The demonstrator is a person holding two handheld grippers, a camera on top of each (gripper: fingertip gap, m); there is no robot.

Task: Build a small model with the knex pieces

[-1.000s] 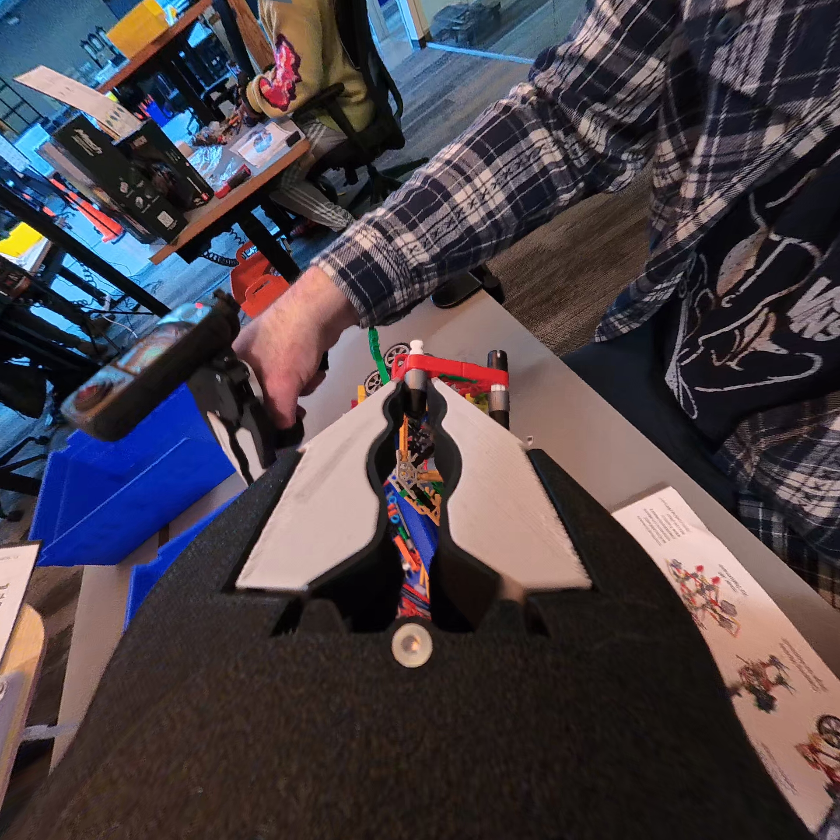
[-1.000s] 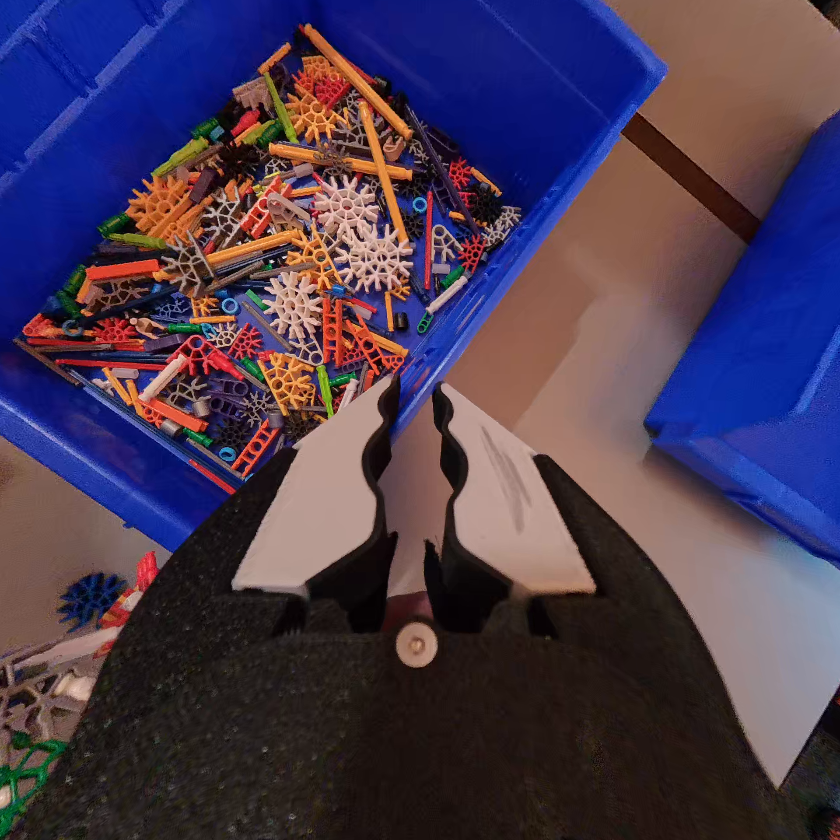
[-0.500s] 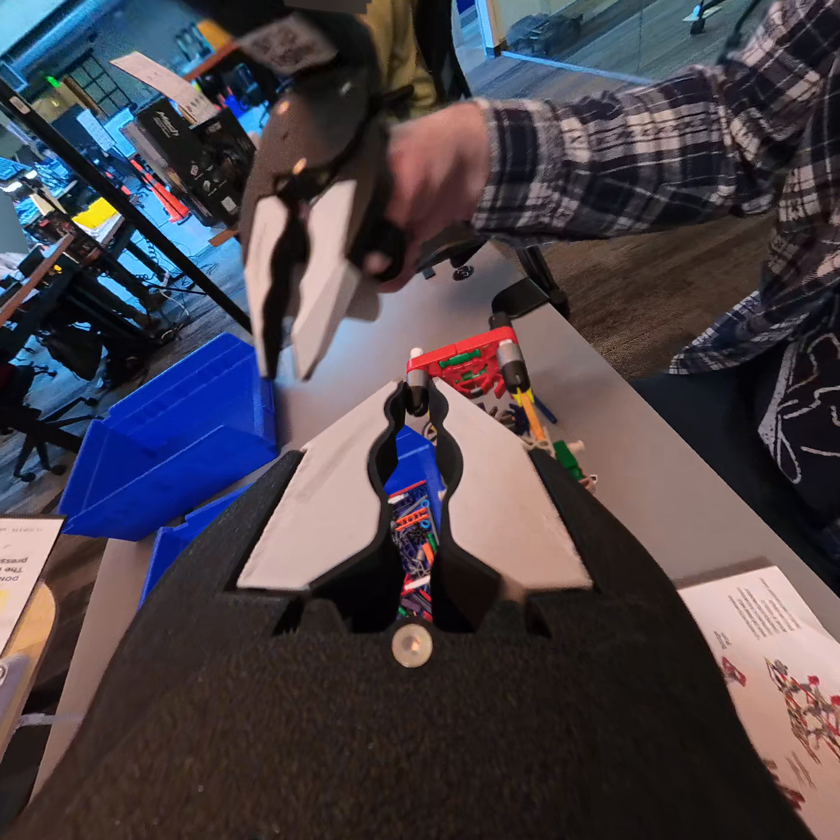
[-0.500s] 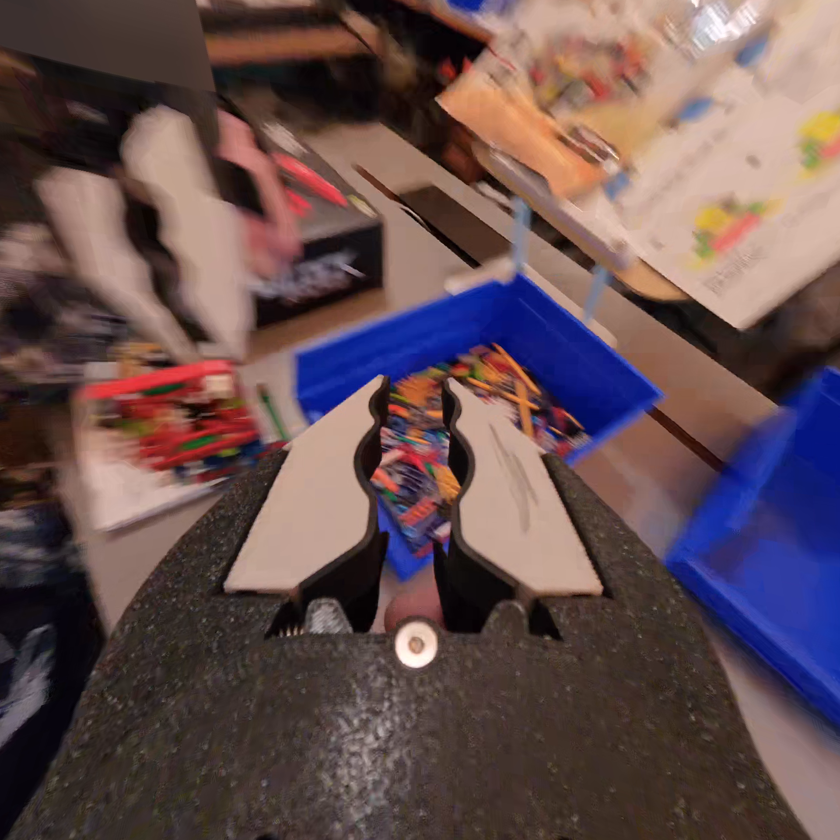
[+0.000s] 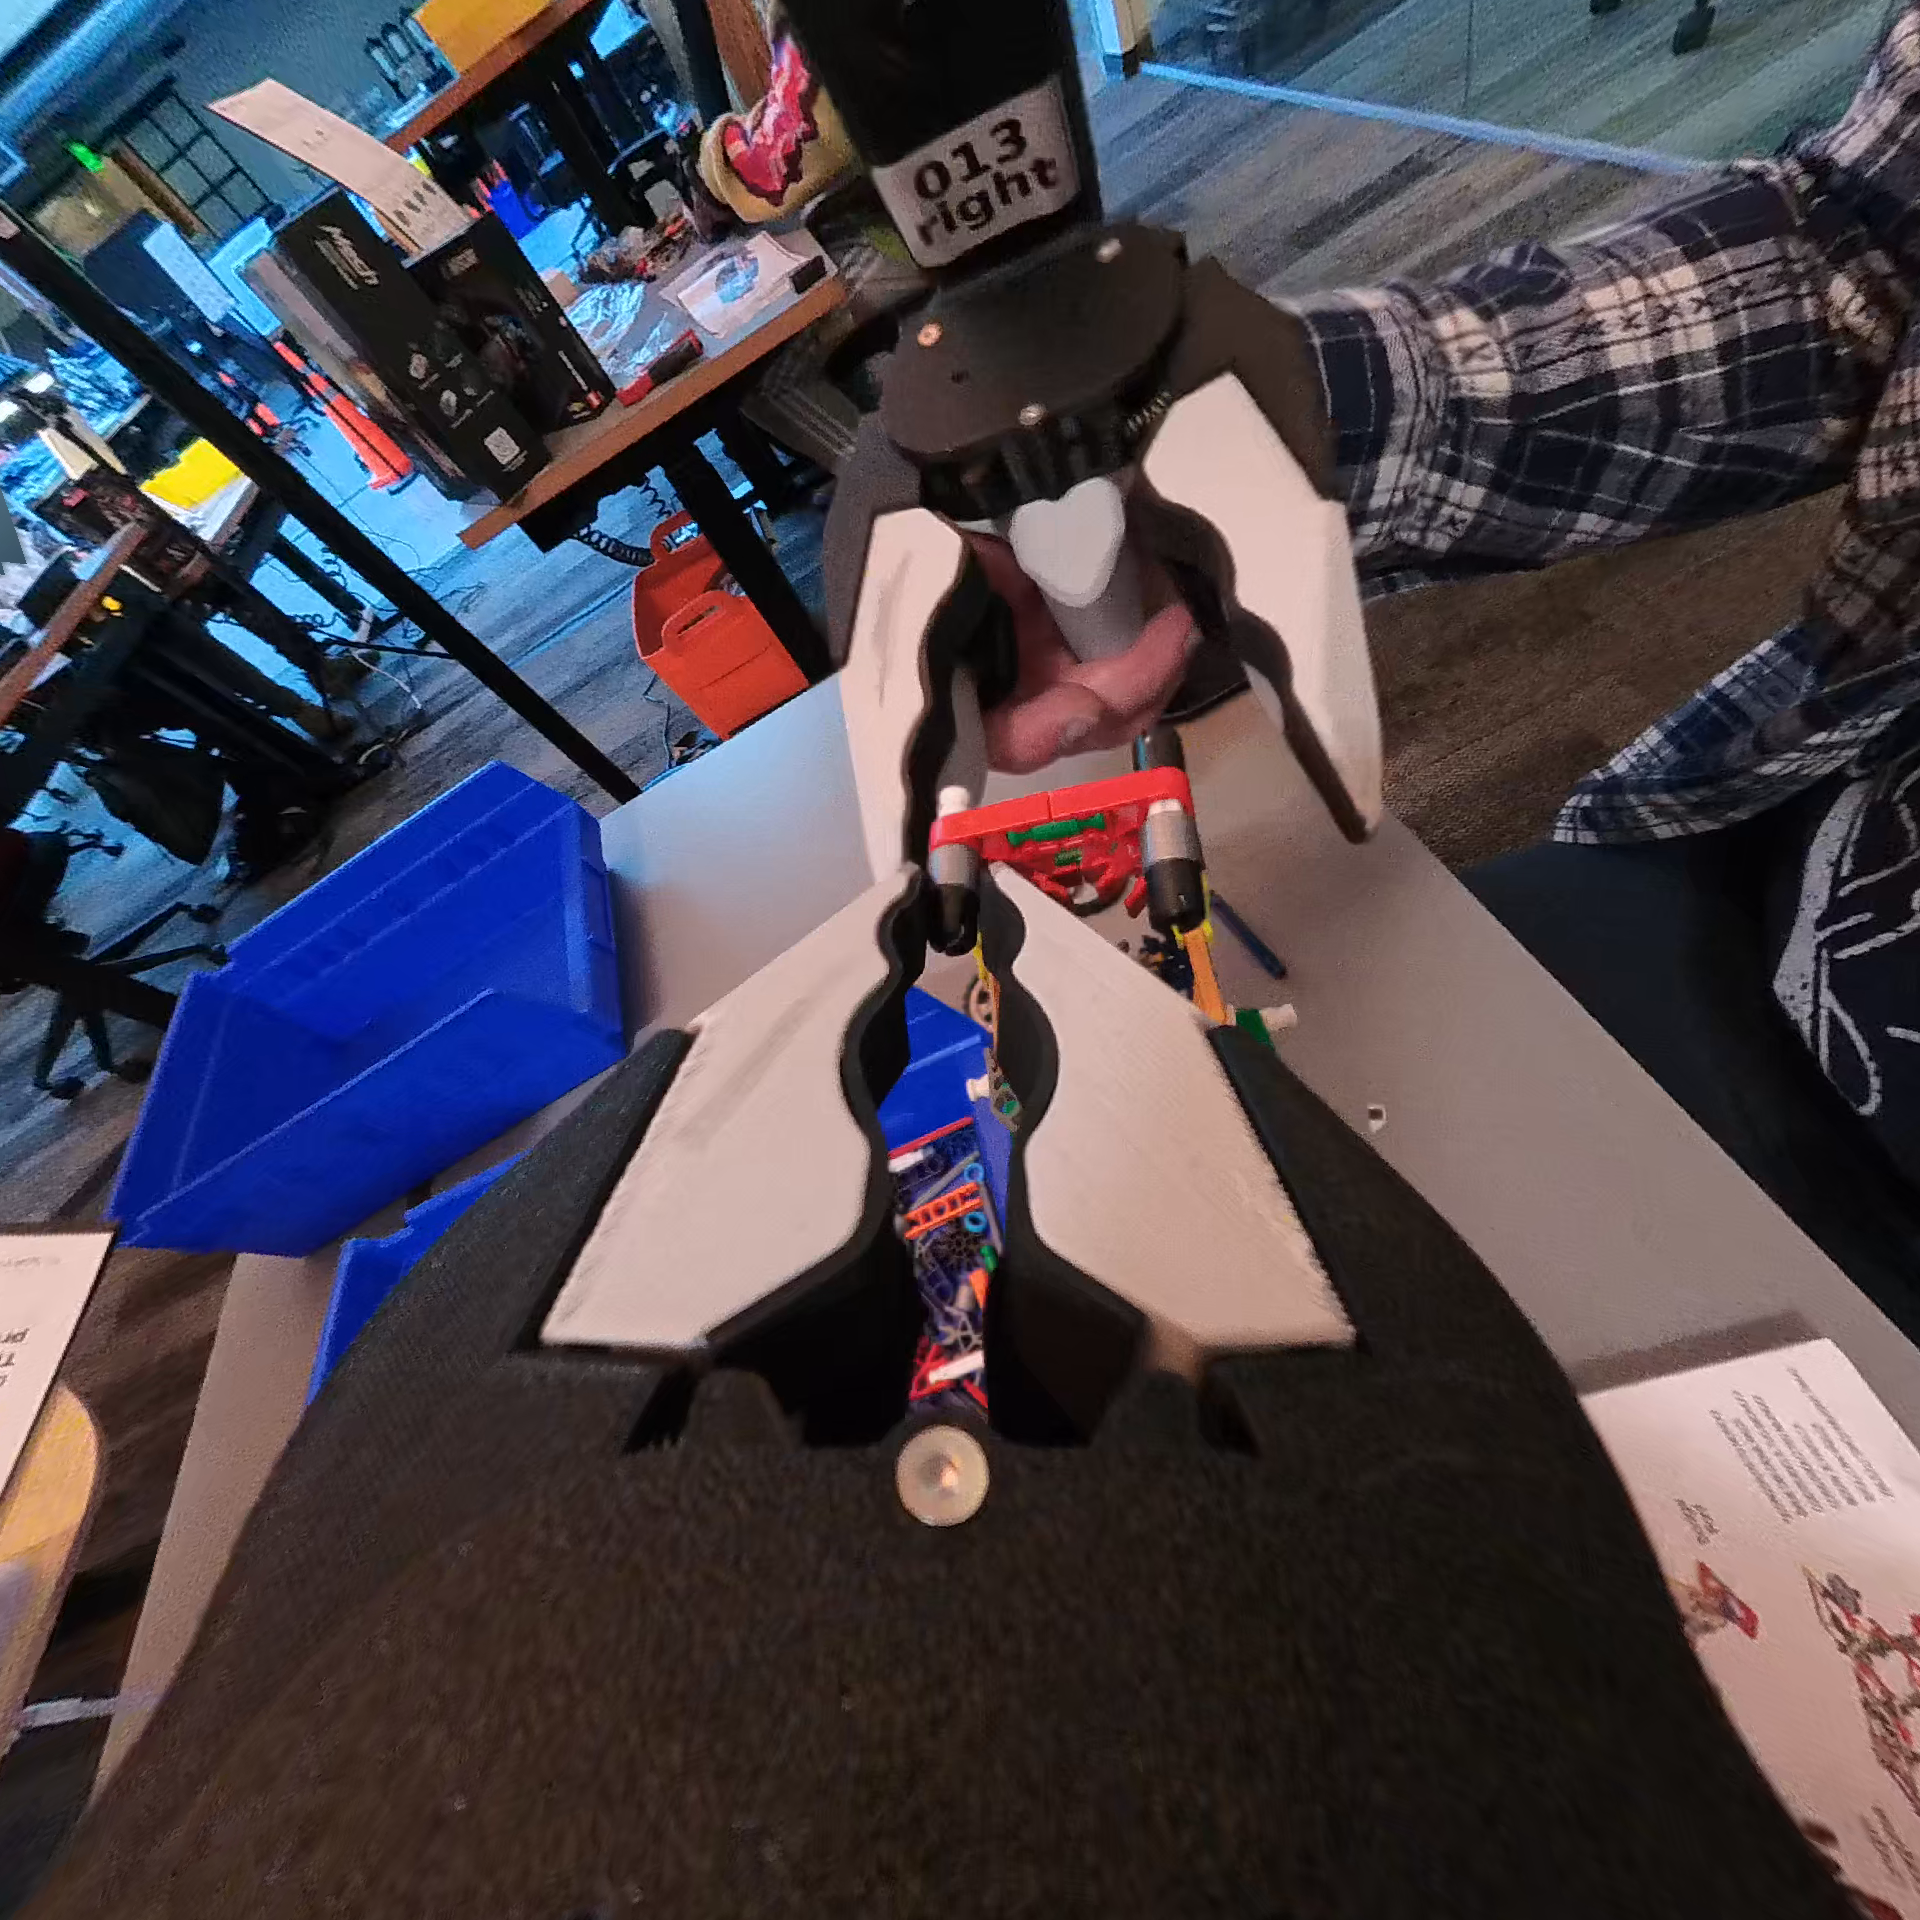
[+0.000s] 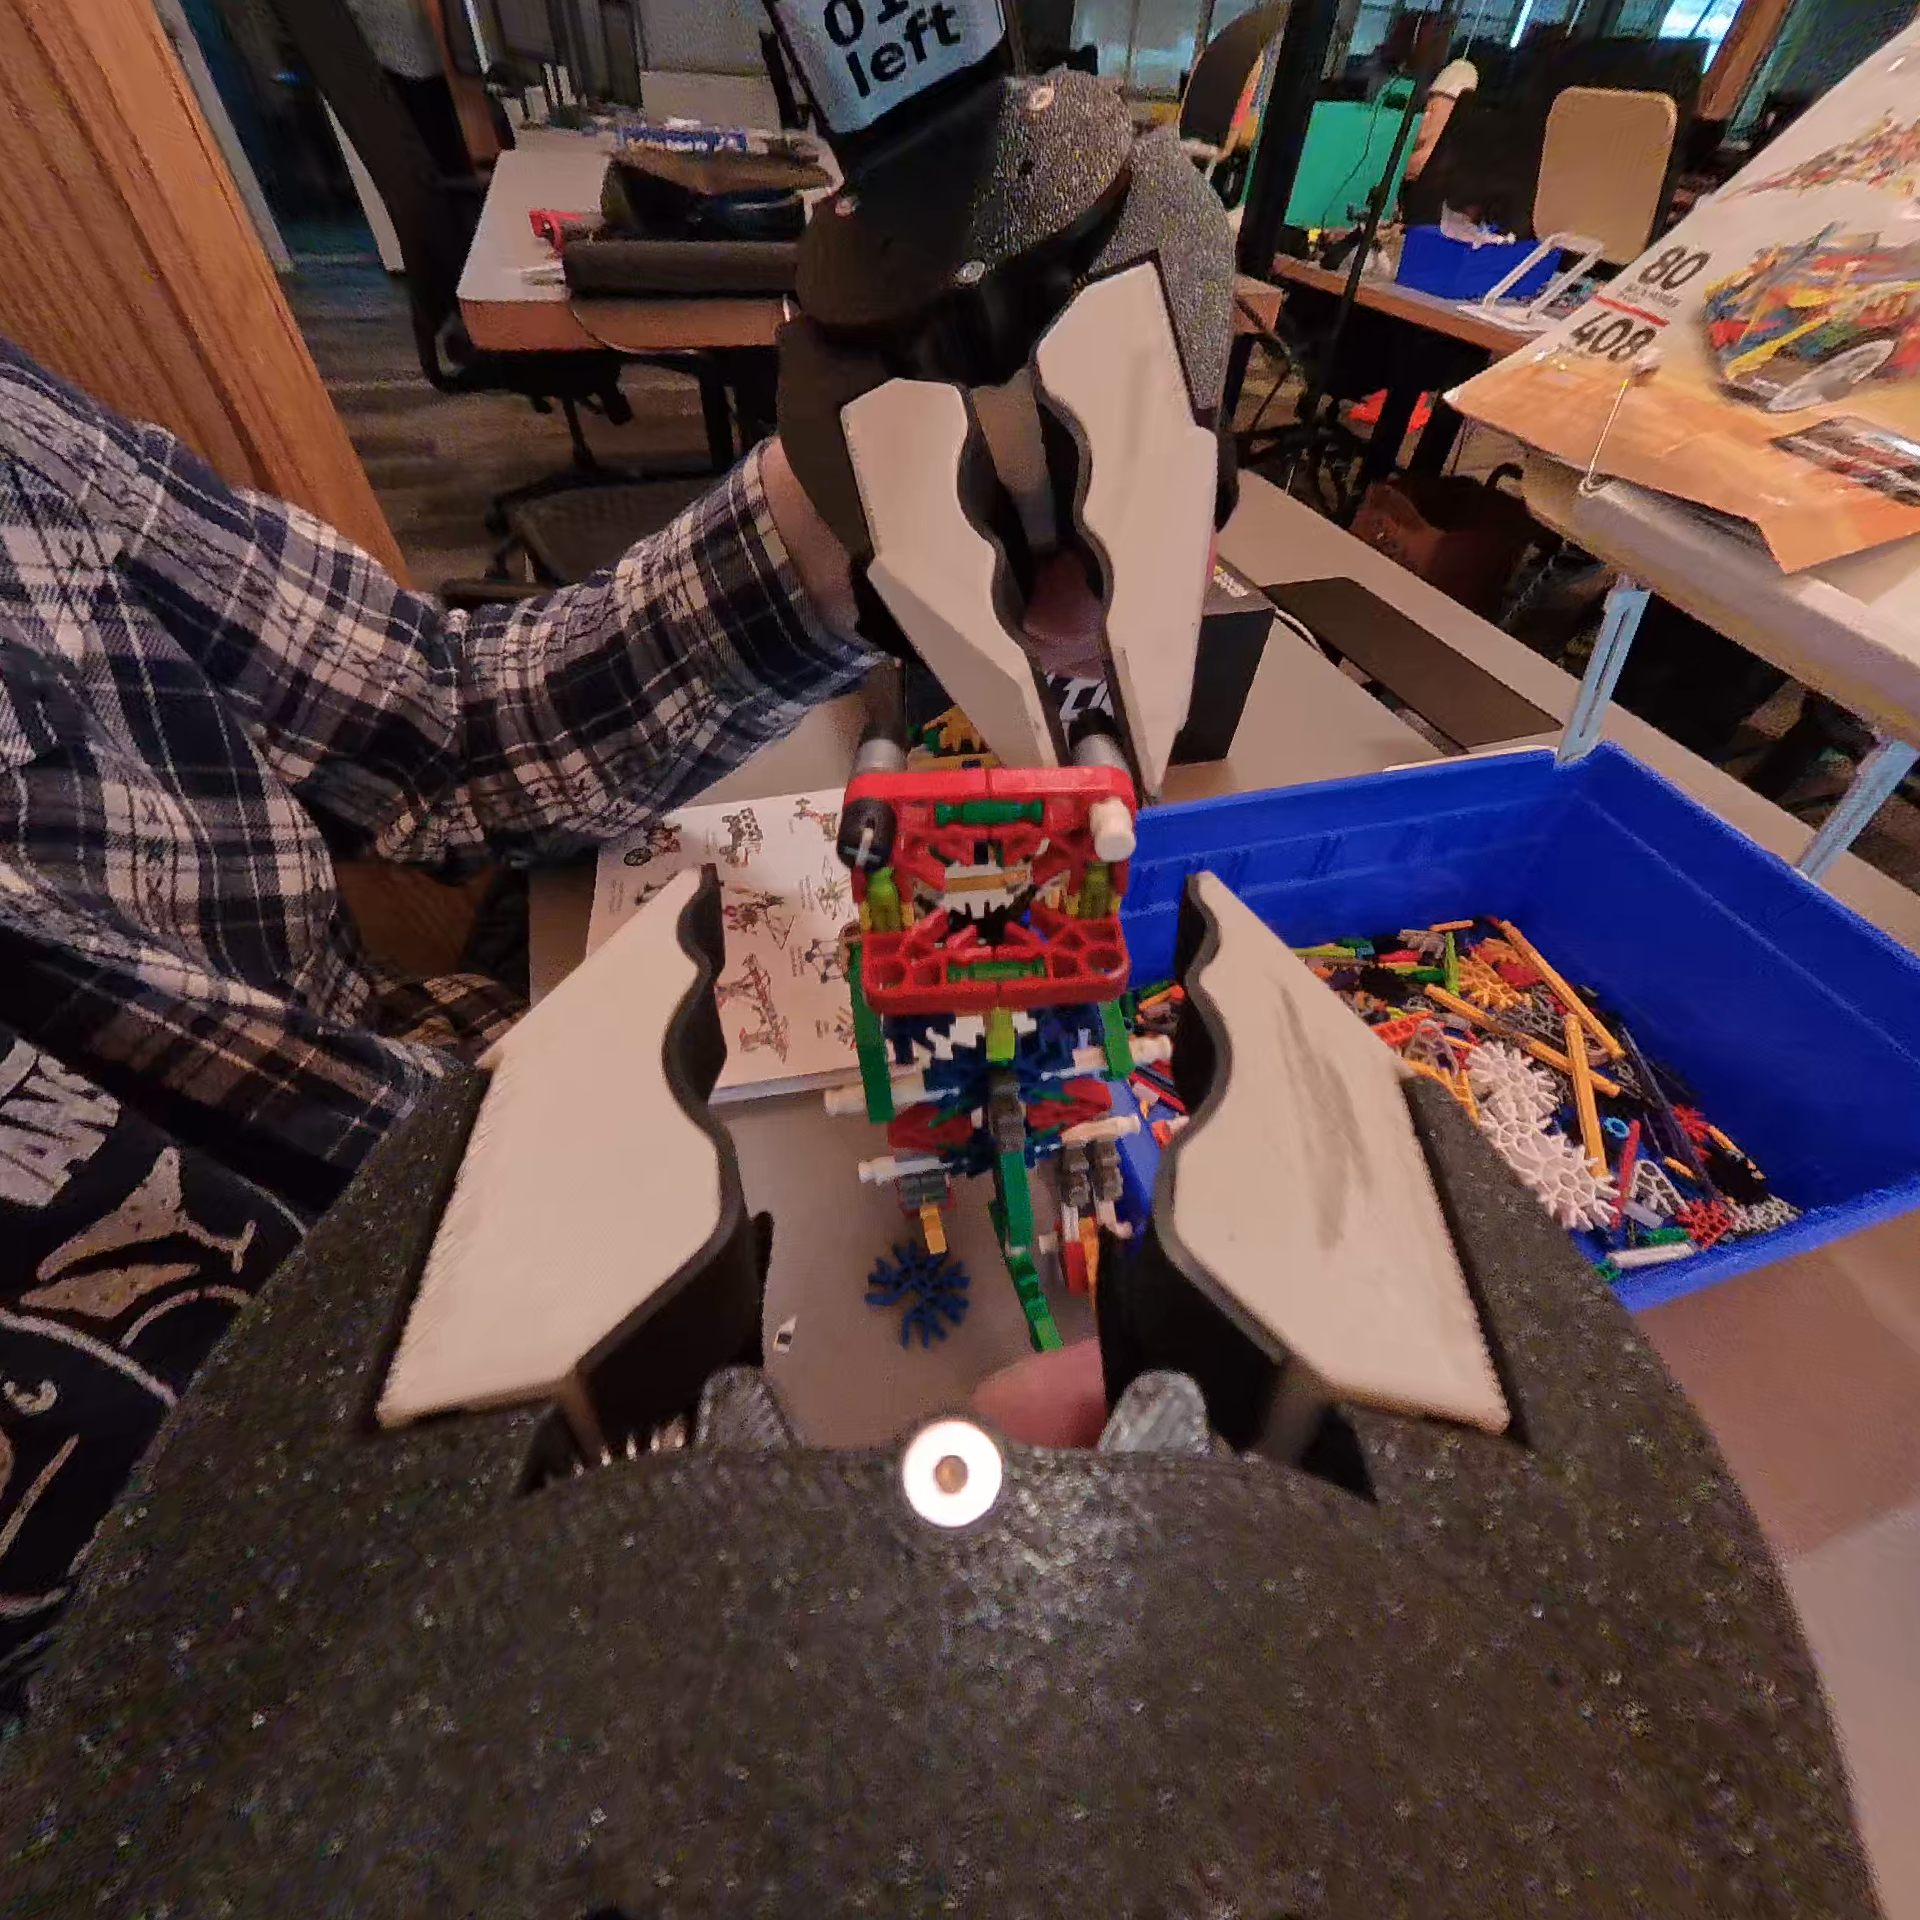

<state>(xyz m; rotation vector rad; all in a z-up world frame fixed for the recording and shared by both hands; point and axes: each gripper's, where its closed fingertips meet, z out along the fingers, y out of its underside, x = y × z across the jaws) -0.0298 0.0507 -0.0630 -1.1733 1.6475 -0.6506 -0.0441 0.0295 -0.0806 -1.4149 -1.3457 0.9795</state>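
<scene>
Toy model [image 6: 987,914] stood on surface [image 5: 1558,1143], blue parts bin [image 6: 1662,883] at its 3 o'clock. Left tongs [image 5: 954,914] clenched on grey peg at top corner. Right tongs [image 6: 951,987] released, straddling model. Best approach, I reckon: keep left grip steady, centre right before squeezing.

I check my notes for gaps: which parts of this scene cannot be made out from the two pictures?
- Left wrist view: most of the parts bin, hidden behind the left gripper.
- Right wrist view: the toy model's far side, hidden by its red frame.
- Left wrist view: the instruction sheet, cut by the right edge.
</scene>
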